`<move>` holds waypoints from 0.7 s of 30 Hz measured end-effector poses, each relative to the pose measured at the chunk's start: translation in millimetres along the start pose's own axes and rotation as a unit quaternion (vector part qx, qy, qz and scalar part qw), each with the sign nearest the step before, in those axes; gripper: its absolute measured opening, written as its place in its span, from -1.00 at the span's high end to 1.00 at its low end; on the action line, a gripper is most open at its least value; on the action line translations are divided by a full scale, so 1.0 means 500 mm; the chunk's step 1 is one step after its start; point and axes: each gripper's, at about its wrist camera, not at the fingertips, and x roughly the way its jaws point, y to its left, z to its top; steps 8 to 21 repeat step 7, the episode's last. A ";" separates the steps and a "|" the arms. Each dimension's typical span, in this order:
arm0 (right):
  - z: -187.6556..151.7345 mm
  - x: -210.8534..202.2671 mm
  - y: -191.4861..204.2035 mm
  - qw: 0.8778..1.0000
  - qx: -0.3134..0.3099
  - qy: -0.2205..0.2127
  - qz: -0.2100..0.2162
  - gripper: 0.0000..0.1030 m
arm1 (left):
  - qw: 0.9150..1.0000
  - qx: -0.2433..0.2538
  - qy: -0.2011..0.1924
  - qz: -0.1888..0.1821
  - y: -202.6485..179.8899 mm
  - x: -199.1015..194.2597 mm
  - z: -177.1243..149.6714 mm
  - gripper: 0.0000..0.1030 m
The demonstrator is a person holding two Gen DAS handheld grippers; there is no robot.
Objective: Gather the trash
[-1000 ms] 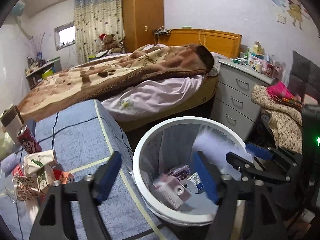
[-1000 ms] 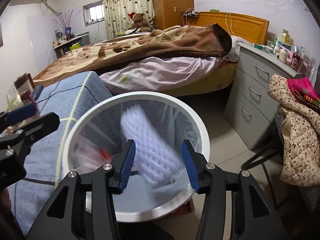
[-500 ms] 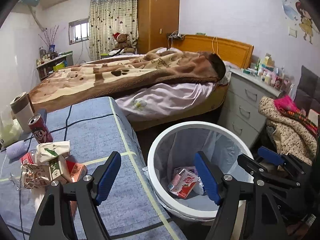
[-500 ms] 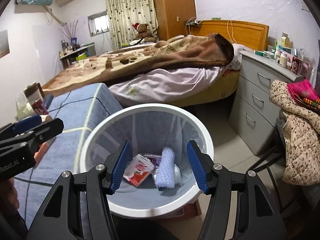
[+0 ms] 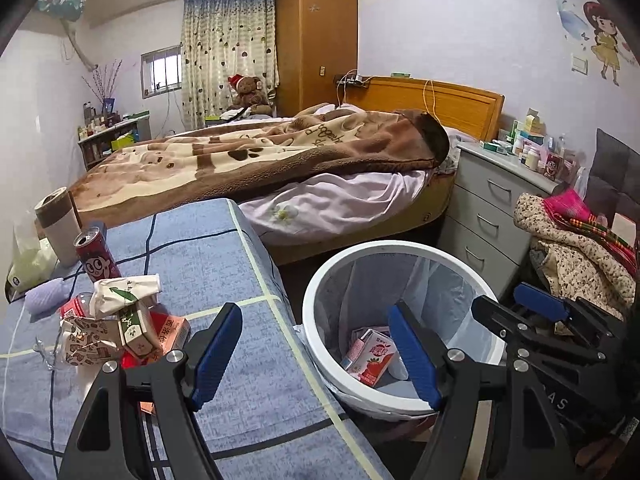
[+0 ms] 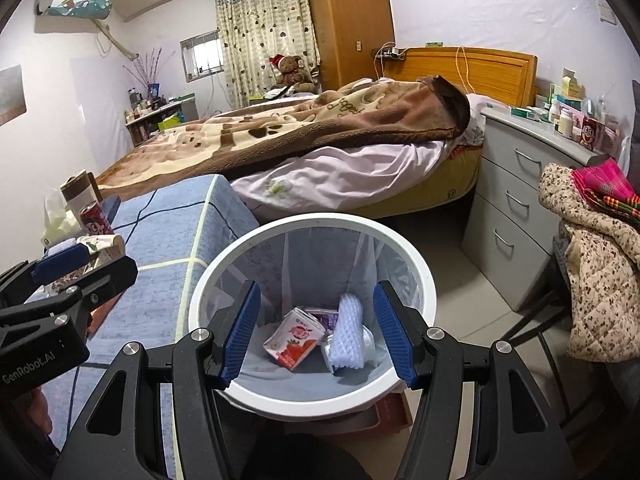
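**Foam sleeve lands in the bin; table pile is next**

Now that the white foam fruit sleeve has left the right gripper and settled at the bottom of the white trash bin, beside the strawberry milk carton, one more piece is collected. A second ago it was falling, blurred, between the fingers. Both tongs gape wide and hold nothing; the left gripper hangs over the table edge. Likely next: the heap of crumpled cartons and the red drink can on the blue checked tablecloth. Beyond lie a bed with brown blanket and a grey dresser.
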 end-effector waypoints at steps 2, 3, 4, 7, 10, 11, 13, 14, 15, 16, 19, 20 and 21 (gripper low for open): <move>-0.001 -0.002 0.001 1.000 0.002 -0.001 0.001 -0.17 | 1.000 -0.001 -0.002 0.001 0.001 -0.005 -0.002 -0.47; -0.001 -0.002 0.002 1.000 0.002 -0.001 0.000 -0.17 | 1.000 -0.002 -0.002 0.002 0.001 -0.007 -0.002 -0.47; -0.002 -0.002 0.002 1.000 0.002 -0.002 0.000 -0.17 | 1.000 -0.002 -0.002 0.005 0.000 -0.008 -0.002 -0.47; -0.002 -0.005 0.003 1.000 0.003 -0.003 0.003 -0.17 | 1.000 -0.001 -0.003 0.007 -0.001 -0.012 -0.002 -0.47; -0.002 -0.005 0.003 1.000 0.003 -0.003 0.003 -0.17 | 1.000 -0.001 -0.003 0.007 -0.001 -0.012 -0.002 -0.47; -0.002 -0.005 0.003 1.000 0.003 -0.003 0.003 -0.17 | 1.000 -0.001 -0.003 0.007 -0.001 -0.012 -0.002 -0.47; -0.002 -0.005 0.003 1.000 0.003 -0.003 0.003 -0.17 | 1.000 -0.001 -0.003 0.007 -0.001 -0.012 -0.002 -0.47; -0.002 -0.005 0.003 1.000 0.003 -0.003 0.003 -0.17 | 1.000 -0.001 -0.003 0.007 -0.001 -0.012 -0.002 -0.47; -0.002 -0.005 0.003 1.000 0.003 -0.003 0.003 -0.17 | 1.000 -0.001 -0.003 0.007 -0.001 -0.012 -0.002 -0.47; -0.002 -0.005 0.003 1.000 0.003 -0.003 0.003 -0.17 | 1.000 -0.001 -0.003 0.007 -0.001 -0.012 -0.002 -0.47; -0.002 -0.005 0.003 1.000 0.003 -0.003 0.003 -0.17 | 1.000 -0.001 -0.003 0.007 -0.001 -0.012 -0.002 -0.47; -0.002 -0.005 0.003 1.000 0.003 -0.003 0.003 -0.17 | 1.000 -0.001 -0.003 0.007 -0.001 -0.012 -0.002 -0.47; -0.002 -0.005 0.003 1.000 0.003 -0.003 0.003 -0.17 | 1.000 -0.001 -0.003 0.007 -0.001 -0.012 -0.002 -0.47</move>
